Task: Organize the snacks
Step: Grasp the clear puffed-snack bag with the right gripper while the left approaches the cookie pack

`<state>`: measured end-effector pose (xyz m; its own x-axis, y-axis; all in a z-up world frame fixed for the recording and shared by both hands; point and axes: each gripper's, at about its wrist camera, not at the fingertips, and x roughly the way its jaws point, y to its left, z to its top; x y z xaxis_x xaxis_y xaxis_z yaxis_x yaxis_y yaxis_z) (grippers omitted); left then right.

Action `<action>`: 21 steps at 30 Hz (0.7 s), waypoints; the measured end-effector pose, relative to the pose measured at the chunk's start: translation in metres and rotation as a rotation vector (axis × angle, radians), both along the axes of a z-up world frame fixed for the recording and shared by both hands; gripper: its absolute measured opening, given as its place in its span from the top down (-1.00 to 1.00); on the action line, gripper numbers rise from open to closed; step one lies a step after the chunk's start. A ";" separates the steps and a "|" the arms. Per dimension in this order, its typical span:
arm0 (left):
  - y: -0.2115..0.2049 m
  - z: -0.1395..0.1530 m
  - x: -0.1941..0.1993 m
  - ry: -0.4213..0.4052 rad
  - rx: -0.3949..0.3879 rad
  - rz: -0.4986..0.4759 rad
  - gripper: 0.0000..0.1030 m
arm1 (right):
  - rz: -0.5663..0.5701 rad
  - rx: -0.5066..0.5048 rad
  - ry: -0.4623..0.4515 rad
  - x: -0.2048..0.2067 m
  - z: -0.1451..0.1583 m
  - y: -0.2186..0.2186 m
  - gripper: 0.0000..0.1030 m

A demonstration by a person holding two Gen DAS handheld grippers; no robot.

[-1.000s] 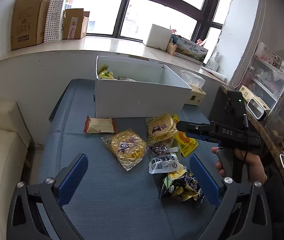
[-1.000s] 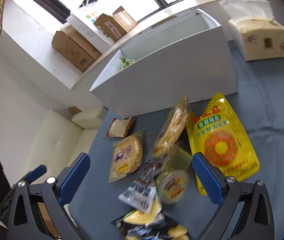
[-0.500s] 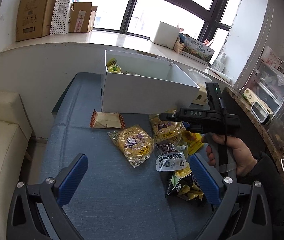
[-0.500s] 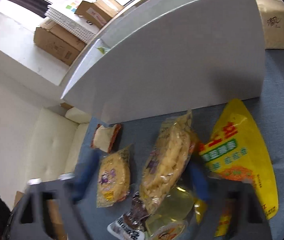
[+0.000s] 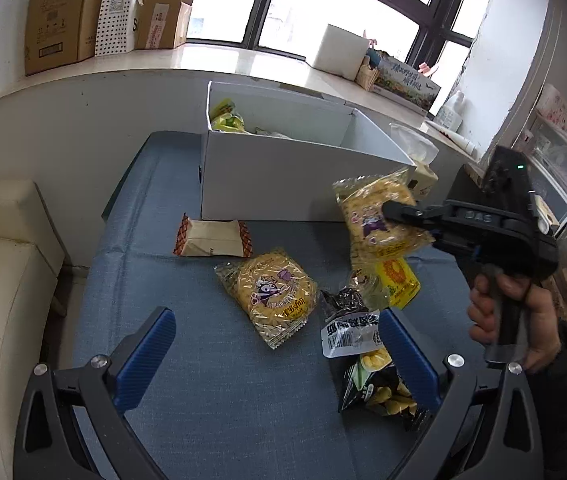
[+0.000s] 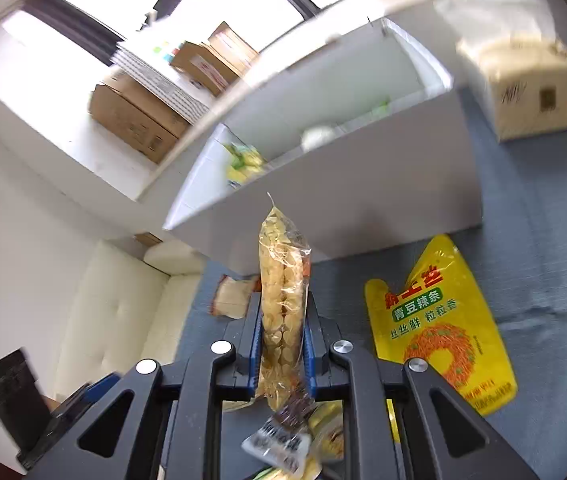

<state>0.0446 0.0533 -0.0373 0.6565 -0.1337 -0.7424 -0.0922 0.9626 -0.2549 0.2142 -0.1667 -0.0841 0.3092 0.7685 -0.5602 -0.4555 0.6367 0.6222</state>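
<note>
One noodle pack [image 6: 283, 304] lifted off the bench [image 5: 211, 396].
Right claw [image 6: 282, 350] clamps it before the white box [image 5: 275, 176]; left claw [image 5: 271, 356] hangs open.

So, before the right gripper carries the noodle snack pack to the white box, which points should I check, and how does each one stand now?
1. Grip: right gripper shut on the noodle snack pack, pads on both faces: ok.
2. Pack lifted off the blue tabletop: ok.
3. White box open on top, with room on its right side: ok.
4. Nothing hangs from the held pack: cannot tell; a black-and-white packet lies close under it in the right wrist view.
5. Left gripper open and low, clear of the path: ok.
6. Yellow spicy strip bag flat on the table, beside the path: ok.
</note>
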 end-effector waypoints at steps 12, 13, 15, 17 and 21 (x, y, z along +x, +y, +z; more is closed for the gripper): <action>-0.017 -0.065 0.103 0.255 0.104 0.128 -1.00 | -0.095 -0.008 -0.158 -0.085 0.037 -0.060 0.65; -0.019 -0.070 0.109 0.276 0.110 0.137 -1.00 | -0.102 -0.007 -0.161 -0.090 0.036 -0.065 0.65; -0.021 -0.079 0.119 0.303 0.111 0.150 -1.00 | -0.114 0.003 -0.161 -0.096 0.035 -0.074 0.65; -0.025 -0.089 0.126 0.333 0.170 0.168 -1.00 | -0.129 0.017 -0.156 -0.098 0.031 -0.078 0.65; -0.030 -0.096 0.129 0.348 0.204 0.171 -1.00 | -0.155 0.030 -0.123 -0.098 0.022 -0.090 0.65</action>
